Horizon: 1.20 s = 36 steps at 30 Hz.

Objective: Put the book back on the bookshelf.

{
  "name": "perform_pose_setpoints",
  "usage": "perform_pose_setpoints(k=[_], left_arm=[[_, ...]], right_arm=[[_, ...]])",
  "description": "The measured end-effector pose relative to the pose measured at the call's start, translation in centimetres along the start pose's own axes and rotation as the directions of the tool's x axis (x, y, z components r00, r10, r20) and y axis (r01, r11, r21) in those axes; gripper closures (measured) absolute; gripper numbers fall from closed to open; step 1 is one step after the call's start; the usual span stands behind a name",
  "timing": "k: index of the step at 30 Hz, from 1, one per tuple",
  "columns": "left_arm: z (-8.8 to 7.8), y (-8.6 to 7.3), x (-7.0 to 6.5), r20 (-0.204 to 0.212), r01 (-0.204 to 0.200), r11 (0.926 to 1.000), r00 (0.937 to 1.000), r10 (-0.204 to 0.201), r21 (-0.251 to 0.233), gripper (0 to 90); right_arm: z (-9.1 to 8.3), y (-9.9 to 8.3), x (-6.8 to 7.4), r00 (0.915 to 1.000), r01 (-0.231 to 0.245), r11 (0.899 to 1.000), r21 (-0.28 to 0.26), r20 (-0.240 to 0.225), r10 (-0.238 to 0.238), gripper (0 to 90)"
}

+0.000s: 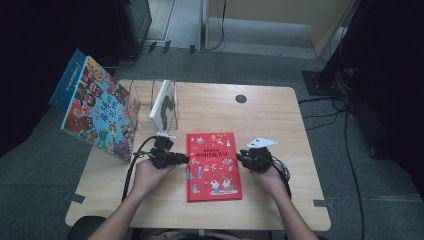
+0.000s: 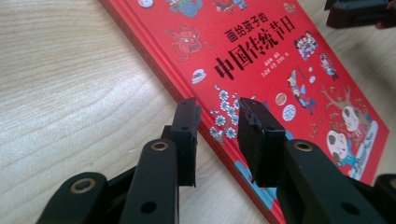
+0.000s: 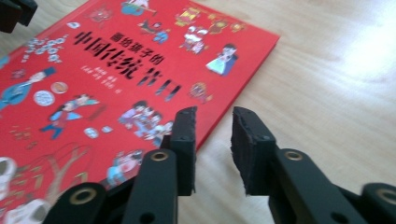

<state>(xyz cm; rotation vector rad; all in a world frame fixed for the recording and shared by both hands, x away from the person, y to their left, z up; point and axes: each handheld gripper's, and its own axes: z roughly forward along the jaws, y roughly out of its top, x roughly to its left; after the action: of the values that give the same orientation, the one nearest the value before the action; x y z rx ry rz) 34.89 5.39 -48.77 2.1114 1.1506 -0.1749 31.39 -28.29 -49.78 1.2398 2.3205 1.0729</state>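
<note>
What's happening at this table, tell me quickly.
A person holds a two-jaw gripper in each hand, one at each long side of a red picture book lying flat on the wooden table. The left gripper straddles the book's edge with its jaws apart, gripping nothing. The right gripper is open too, just off the opposite edge. At the back left, a white book stands in a clear rack, and a large colourful book leans beside it.
</note>
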Motion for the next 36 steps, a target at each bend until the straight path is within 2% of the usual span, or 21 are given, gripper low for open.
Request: perform_pose_setpoints(k=[3, 12, 13, 15, 16, 18, 20, 21, 23, 24, 26, 27, 31, 34, 35, 36], left_arm=[[0.0, -0.2, -0.2, -0.009, -0.013, 0.9999, 0.9999, 0.013, 0.0, 62.2], [0.4, -0.5, -0.4, -0.039, -0.044, 0.999, 0.9983, 0.044, 0.012, 52.4], [0.4, -0.6, -0.5, -0.047, -0.045, 0.9989, 0.9978, 0.046, 0.012, 50.8], [0.6, -0.6, -0.5, -0.056, -0.048, 0.9985, 0.9972, 0.05, 0.025, 49.2], [0.6, -0.6, -0.5, -0.06, -0.049, 0.9984, 0.9969, 0.051, 0.026, 49.2], [0.7, -0.6, -0.4, -0.058, -0.046, 0.9982, 0.9972, 0.048, 0.038, 49.1], [0.7, -0.6, -0.4, -0.057, -0.042, 0.9983, 0.9974, 0.044, 0.041, 48.4], [0.8, -0.6, -0.4, -0.06, -0.042, 0.9982, 0.9972, 0.044, 0.044, 48.4], [0.8, -0.6, -0.4, -0.06, -0.042, 0.9981, 0.9972, 0.045, 0.045, 47.5], [0.8, -0.6, -0.4, -0.057, -0.04, 0.9983, 0.9975, 0.042, 0.042, 47.5], [0.8, -0.6, -0.3, -0.047, -0.034, 0.9985, 0.9982, 0.036, 0.043, 46.1], [0.8, -0.6, -0.3, -0.047, -0.038, 0.9983, 0.9981, 0.04, 0.044, 46.0], [0.9, -0.6, -0.4, -0.046, -0.038, 0.9983, 0.9982, 0.04, 0.044, 45.0], [0.9, -0.6, -0.5, -0.047, -0.032, 0.9984, 0.9983, 0.034, 0.045, 45.0], [0.9, -0.6, -0.5, -0.046, -0.027, 0.9985, 0.9985, 0.029, 0.047, 45.0], [0.9, -0.6, -0.5, -0.044, -0.022, 0.9984, 0.9987, 0.024, 0.052, 46.5]], right_arm=[[0.0, -0.1, 0.8, 0.9994, -0.031, 0.999, 0.028, -0.015, 0.031, 64.0], [0.1, 0.4, 2.0, 0.9984, -0.053, 0.997, 0.055, -0.016, 0.054, 57.7], [0.1, 0.5, 2.1, 0.9981, -0.059, 0.996, 0.065, -0.015, 0.06, 56.6], [0.2, 1.0, 2.1, 0.9943, -0.103, 0.989, 0.108, -0.017, 0.105, 55.6], [0.2, 1.0, 2.1, 0.9943, -0.103, 0.989, 0.108, -0.017, 0.105, 55.6], [0.3, 1.4, 2.1, 0.9917, -0.125, 0.982, 0.14, -0.013, 0.128, 55.1], [0.5, 1.9, 1.9, 0.9874, -0.154, 0.971, 0.181, -0.009, 0.158, 55.0], [0.5, 1.9, 1.9, 0.9874, -0.154, 0.971, 0.181, -0.009, 0.158, 55.0], [0.8, 2.3, 1.7, 0.9812, -0.187, 0.957, 0.223, -0.004, 0.193, 55.9], [0.8, 2.3, 1.7, 0.9812, -0.187, 0.957, 0.223, -0.004, 0.193, 55.9], [1.1, 2.4, 1.6, 0.9788, -0.197, 0.946, 0.256, -0.002, 0.205, 56.8], [1.2, 2.4, 1.7, 0.976, -0.211, 0.938, 0.275, 0.005, 0.218, 57.5], [1.4, 2.6, 1.6, 0.9731, -0.224, 0.929, 0.295, 0.014, 0.23, 58.1], [1.5, 2.8, 1.4, 0.9651, -0.254, 0.914, 0.315, 0.019, 0.261, 58.3], [1.5, 2.8, 1.4, 0.9651, -0.254, 0.914, 0.315, 0.019, 0.261, 58.3], [1.6, 2.9, 1.3, 0.9625, -0.262, 0.91, 0.323, 0.019, 0.27, 58.6]])
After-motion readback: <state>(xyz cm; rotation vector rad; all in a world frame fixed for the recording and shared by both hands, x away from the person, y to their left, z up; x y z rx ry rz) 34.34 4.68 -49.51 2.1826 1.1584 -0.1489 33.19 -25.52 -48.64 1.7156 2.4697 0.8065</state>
